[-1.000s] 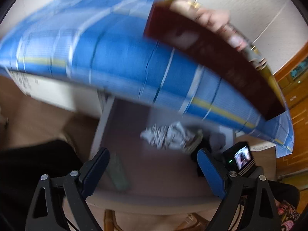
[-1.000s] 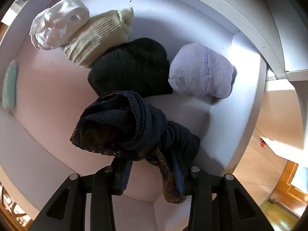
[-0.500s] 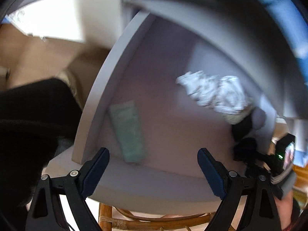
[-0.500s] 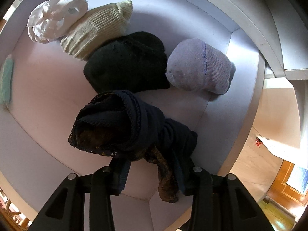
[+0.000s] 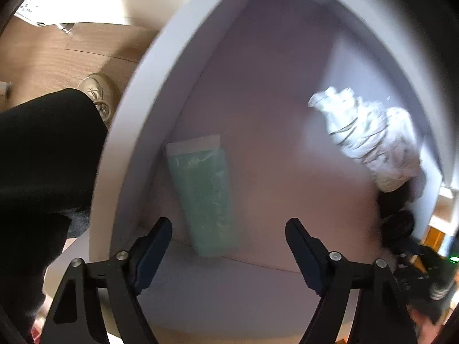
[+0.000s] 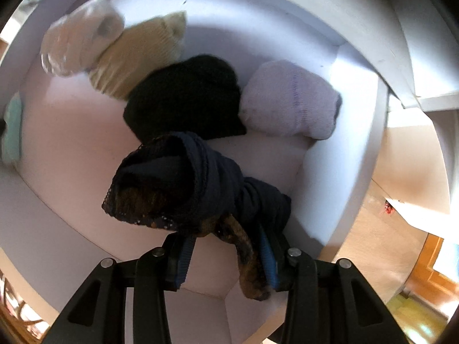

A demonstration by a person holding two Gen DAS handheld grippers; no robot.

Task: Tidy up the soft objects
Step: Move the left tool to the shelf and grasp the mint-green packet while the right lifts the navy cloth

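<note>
On the far left of the left wrist view there is a dark trouser leg and a pale shoe on the wooden floor. Next comes the white drawer. Inside it, by the left wall, lies a flat green packet. The left gripper hangs over the near end of that packet. Its jaws stand apart and have just been closing a little. The packet's near end shows between them, but the pads do not press on it. Farther right, near the back of the drawer, sits a white bundle.

In the right wrist view, the green packet is at the left edge. At the back, going right, are a white roll, then a cream knit bundle touching it, then a black bundle, then a pale purple sock bundle by the right wall. In front, the right gripper is pinching a dark blue lacy cloth. The cloth bunches up ahead of the jaws, near the right front of the drawer. I cannot tell if it touches the drawer floor.
</note>
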